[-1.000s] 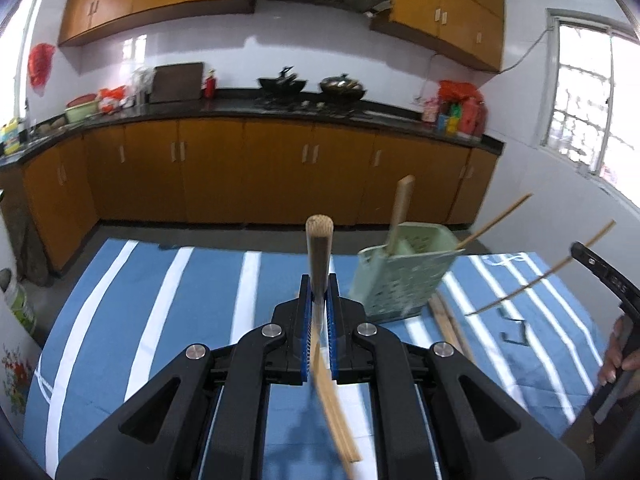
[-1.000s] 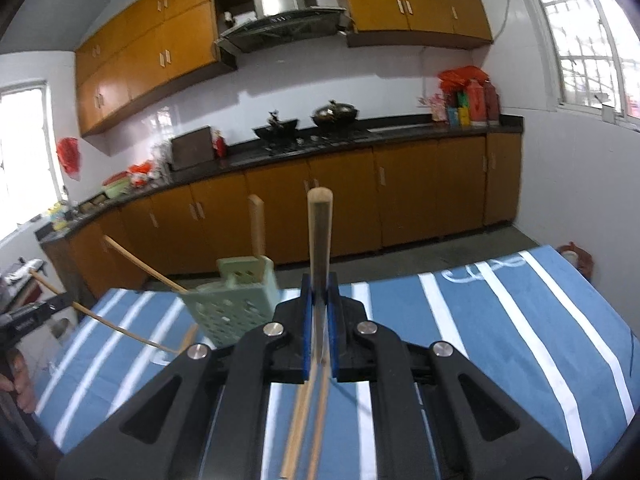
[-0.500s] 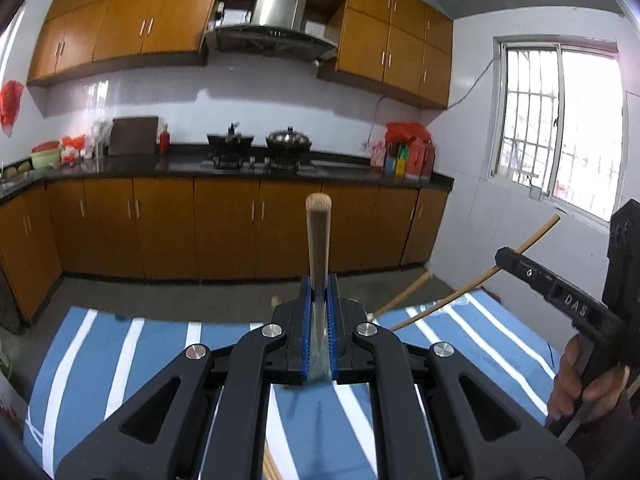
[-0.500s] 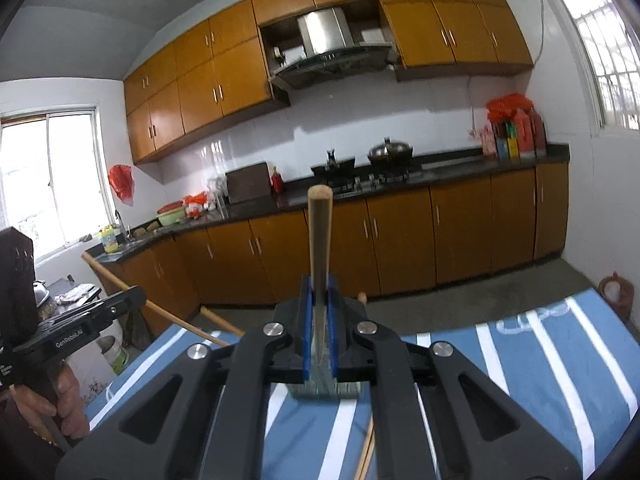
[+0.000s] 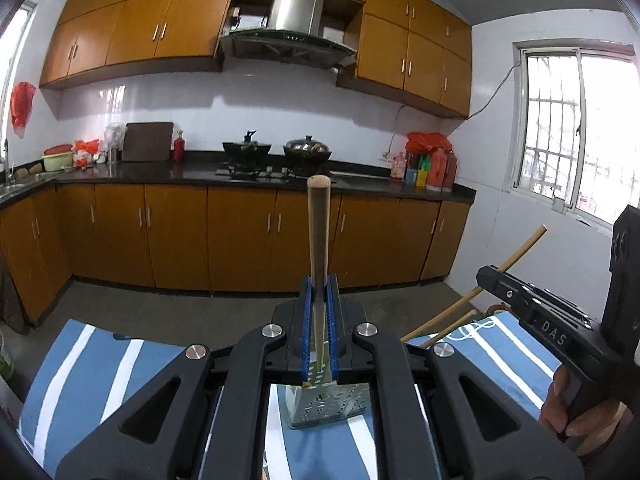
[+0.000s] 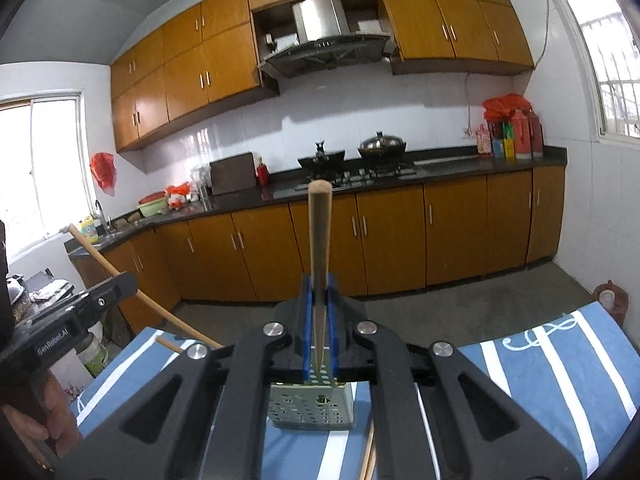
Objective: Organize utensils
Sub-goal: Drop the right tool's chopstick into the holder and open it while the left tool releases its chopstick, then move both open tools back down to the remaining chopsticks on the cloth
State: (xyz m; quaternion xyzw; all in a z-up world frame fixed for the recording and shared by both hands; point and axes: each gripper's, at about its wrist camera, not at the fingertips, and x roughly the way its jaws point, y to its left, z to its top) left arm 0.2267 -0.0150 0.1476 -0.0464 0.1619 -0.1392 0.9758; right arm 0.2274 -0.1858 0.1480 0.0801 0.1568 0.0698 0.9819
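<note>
both tools now higher above the green holder (image 5: pixel 326 406) | left tool (image 5: pixel 319 322) and right tool (image 6: pixel 319 320) each clamped on a chopstick (image 5: pixel 318 240) | lower tips straight into holder, release only once seated

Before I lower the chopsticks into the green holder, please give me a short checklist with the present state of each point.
1. Left claw shut on its chopstick: ok.
2. Right claw shut on its chopstick: ok.
3. Green holder upright on the striped cloth: ok.
4. Holder below both claws: ok.
5. Chopstick lower tips over the holder's opening: cannot tell, hidden by the claws.
</note>
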